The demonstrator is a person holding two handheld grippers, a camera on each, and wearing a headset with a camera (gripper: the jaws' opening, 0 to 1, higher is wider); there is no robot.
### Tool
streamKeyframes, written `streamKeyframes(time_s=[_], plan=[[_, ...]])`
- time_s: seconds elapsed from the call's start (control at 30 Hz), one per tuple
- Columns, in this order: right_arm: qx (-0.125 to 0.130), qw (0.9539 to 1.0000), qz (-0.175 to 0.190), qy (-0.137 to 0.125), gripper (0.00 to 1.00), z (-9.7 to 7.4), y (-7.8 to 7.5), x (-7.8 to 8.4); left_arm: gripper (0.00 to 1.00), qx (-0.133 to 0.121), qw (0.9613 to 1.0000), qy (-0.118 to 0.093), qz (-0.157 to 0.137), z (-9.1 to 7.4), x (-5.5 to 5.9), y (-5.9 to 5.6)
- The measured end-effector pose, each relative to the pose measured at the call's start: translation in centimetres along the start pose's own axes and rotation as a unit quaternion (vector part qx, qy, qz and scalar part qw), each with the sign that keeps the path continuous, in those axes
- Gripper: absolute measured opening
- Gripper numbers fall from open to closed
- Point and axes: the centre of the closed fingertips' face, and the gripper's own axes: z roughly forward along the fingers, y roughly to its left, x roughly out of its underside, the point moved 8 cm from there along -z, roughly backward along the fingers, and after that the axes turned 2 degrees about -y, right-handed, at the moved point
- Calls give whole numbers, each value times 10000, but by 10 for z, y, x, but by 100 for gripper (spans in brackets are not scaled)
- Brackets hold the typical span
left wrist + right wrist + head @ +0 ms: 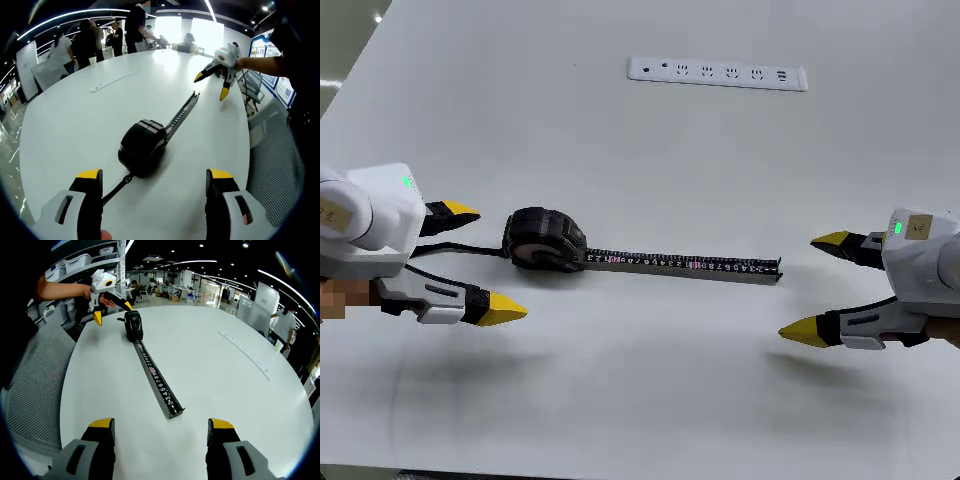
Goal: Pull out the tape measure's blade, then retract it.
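Jaws released on left gripper [492,261] and right gripper [815,284], we reckon the rubbery tape measure case [545,240] at nine o'clock dense enough to clamp, the thin, springy blade [685,264] best pinched by its three-o'clock hook [778,268].

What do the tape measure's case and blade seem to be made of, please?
The case looks like matte black plastic, perhaps rubber-coated, given its dull rounded surface. The blade looks like thin painted metal, dark with printed numerals, lying straight and stiff.
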Motion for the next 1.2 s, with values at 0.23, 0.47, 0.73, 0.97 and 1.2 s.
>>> streamKeyframes(time_s=[0.23, 0.47, 0.73, 0.97, 1.2], plan=[[96, 9998, 123, -109, 82, -3, 4, -1, 89, -170, 9996, -191, -110, -2, 1, -6], [247, 9992, 219, -242, 89, -4, 7, -1, 95, -362, 9985, -346, -228, -3, 1, -10], [390, 9981, 306, -361, 97, -5, 11, -2, 99, -541, 9966, -502, -367, -7, 2, -15], [565, 9967, 383, -438, 99, -6, 16, -3, 99, -671, 9949, -592, -470, -8, 2, -21], [675, 9949, 521, -545, 99, -7, 24, -5, 99, -788, 9922, -729, -640, -7, 3, -32]])
